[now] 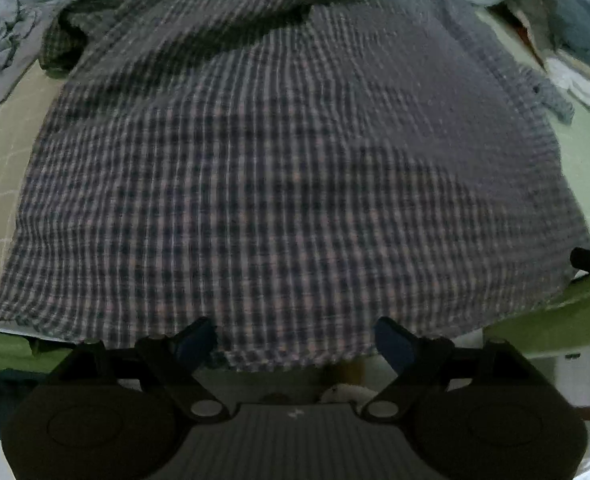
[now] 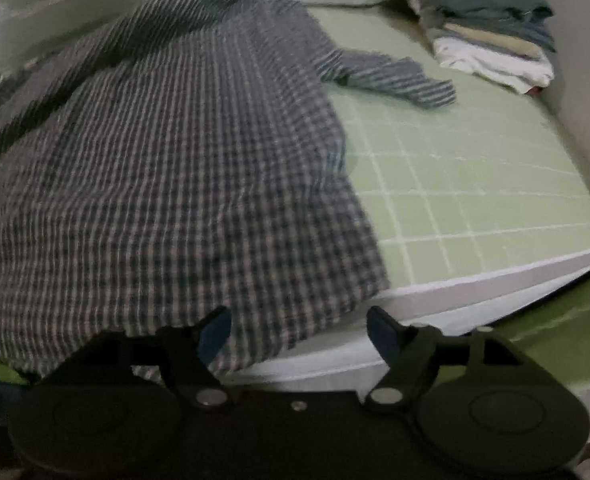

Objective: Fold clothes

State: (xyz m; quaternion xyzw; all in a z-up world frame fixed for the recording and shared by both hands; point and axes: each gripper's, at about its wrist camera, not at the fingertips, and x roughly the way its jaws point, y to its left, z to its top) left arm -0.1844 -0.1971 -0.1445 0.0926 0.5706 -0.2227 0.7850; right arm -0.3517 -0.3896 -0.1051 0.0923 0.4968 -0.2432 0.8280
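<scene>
Checked shirt point(image 1: 287, 168) lies spread flat on the bed point(image 2: 475, 184), over a green sheet with a white grid. Its bottom hem hangs slightly over the near edge of the bed. Collar end is far from the cameras; one sleeve point(image 2: 399, 76) sticks out to the right on the sheet, the other sleeve point(image 1: 67, 40) is bunched at far left.

Left tool point(image 1: 295, 340) is released, jaws wide, sitting at the hem near the shirt's middle. Cloth is between the fingers but the pads are not pressing it. Right tool point(image 2: 299, 332) is also released, jaws wide, at the hem by the shirt's right corner, with fabric beside its left finger point(image 2: 215, 334) and nothing pinched.

Handling, as a judgement: thin woven cotton, light, limp, no stiffness. It will sag and drag when lifted and wrinkle easily. Not fragile, not slippery on the sheet. Likely best hold is the hem corners or side seams, pinching the layers together so the lower one does not stay behind. A sleeve cuff is another good grab for folding inward.

Stack of folded clothes point(image 2: 495, 40) sits far right on the bed, well apart from the shirt. Pictures are blurred, so buttons can't be made out.
</scene>
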